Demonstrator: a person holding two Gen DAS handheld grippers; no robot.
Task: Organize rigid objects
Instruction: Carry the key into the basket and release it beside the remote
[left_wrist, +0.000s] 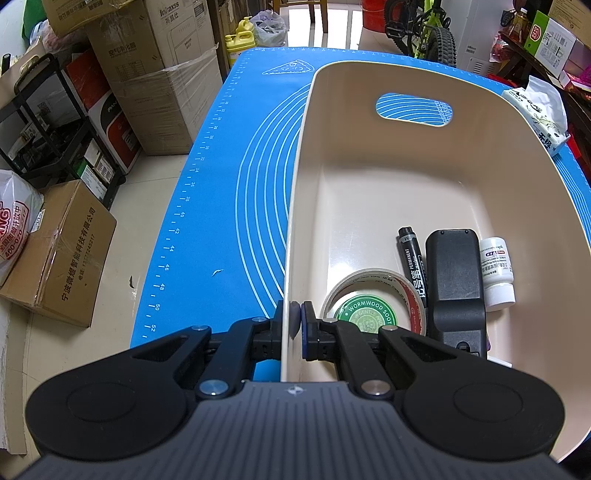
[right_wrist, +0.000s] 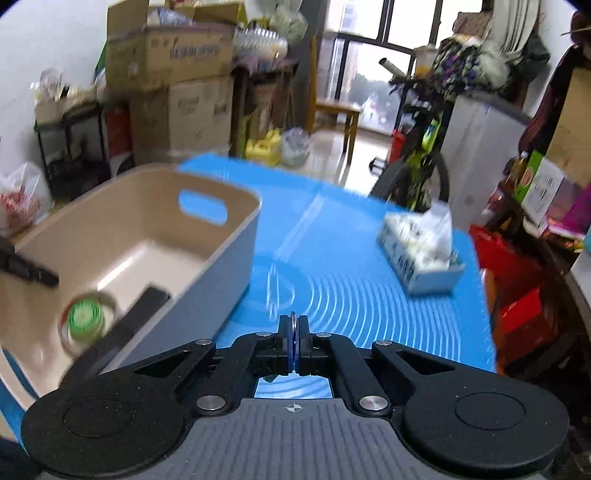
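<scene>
Left wrist view: my left gripper (left_wrist: 294, 320) pinches the near left wall of the beige bin (left_wrist: 369, 177), one finger outside the wall and one inside, pads pressed against the plastic.
Left jaws: narrow, clamped on the bin wall.
Bin position: sits on the blue mat (left_wrist: 221, 184), its handle cutout on the far wall, mat lines showing through the slot.
Bin contents, near end: tape roll (left_wrist: 334, 291) lying flat; green round tin (left_wrist: 367, 314) inside the roll's ring, lid reading "WORMWOOD"; black permanent marker (left_wrist: 413, 266) just right of the roll; black remote-like device (left_wrist: 456, 280) beside the marker; white bottle (left_wrist: 496, 273) on its side against the device's right edge.
Bin, far end: bare floor, nothing resting there.
Tissue pack (left_wrist: 539, 110): on the mat to the right of the bin, apart from it.

Right wrist view: motion-blurred throughout; my right gripper (right_wrist: 294, 347) is above the mat (right_wrist: 351, 277), to the right of the bin (right_wrist: 236, 251).
Right jaws: pressed together, pads touching, nothing between them that I can make out.
Bin from this side: green tin (right_wrist: 85, 317) and dark device (right_wrist: 144, 306) visible inside, both smeared.
Tissue pack (right_wrist: 421, 247): ahead and right of my right gripper on the mat.
Surroundings: cardboard boxes (left_wrist: 162, 74) stacked left of the table; bicycle (left_wrist: 436, 29) beyond its far edge.
</scene>
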